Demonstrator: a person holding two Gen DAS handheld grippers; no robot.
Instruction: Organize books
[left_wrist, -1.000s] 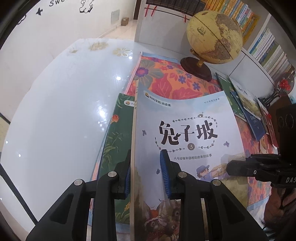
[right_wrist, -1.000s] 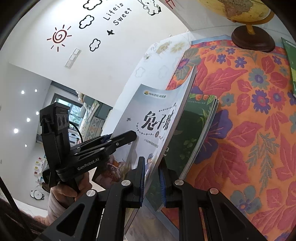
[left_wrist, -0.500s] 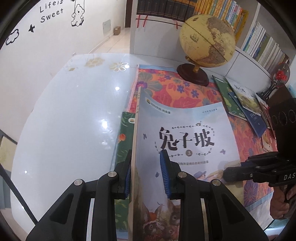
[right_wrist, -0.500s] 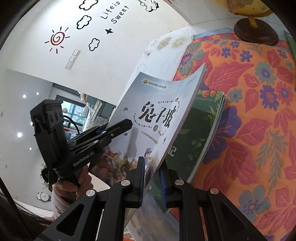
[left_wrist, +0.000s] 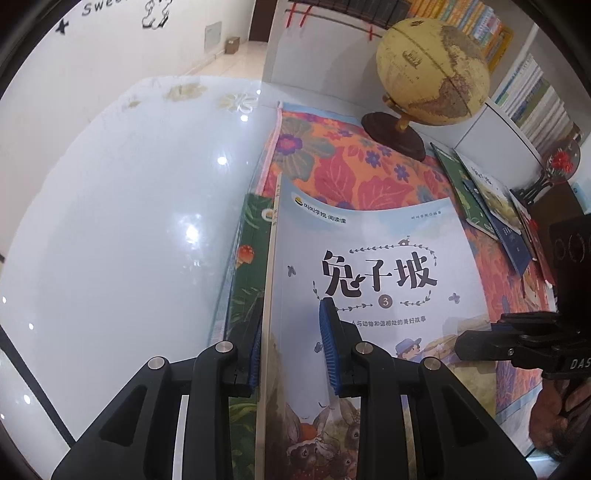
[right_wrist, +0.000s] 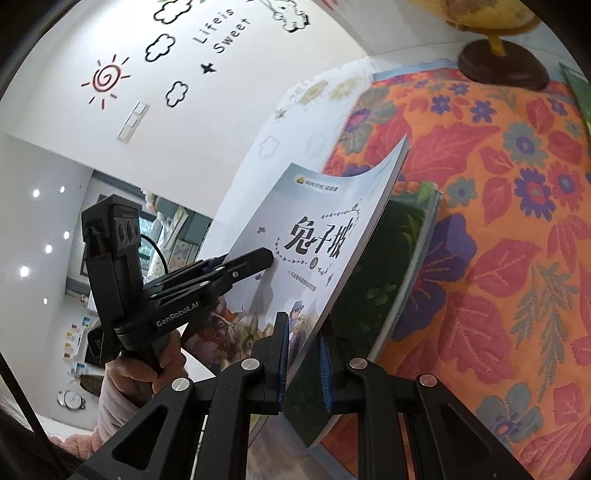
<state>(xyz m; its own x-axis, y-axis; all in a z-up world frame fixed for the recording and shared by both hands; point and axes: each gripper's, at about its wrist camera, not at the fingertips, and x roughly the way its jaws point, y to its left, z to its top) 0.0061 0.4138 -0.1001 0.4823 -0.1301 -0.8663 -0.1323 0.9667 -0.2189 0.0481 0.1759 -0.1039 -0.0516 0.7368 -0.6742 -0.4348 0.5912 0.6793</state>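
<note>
A: Two grippers hold one book. The left gripper (left_wrist: 291, 343) pinches the pale blue book (left_wrist: 373, 280) by its spine side, pads tight on it.

B: Where is the book?

A: It is tilted up over a green book (left_wrist: 247, 280) that lies flat at the left edge of the flowery cloth (left_wrist: 343, 173), near the white table (left_wrist: 122, 221).

B: And the other one?

A: The right gripper (right_wrist: 303, 363) squeezes the book's near edge. A globe (left_wrist: 432, 70) stands at the cloth's far edge. More books (left_wrist: 487, 199) lie at the right edge.
</note>
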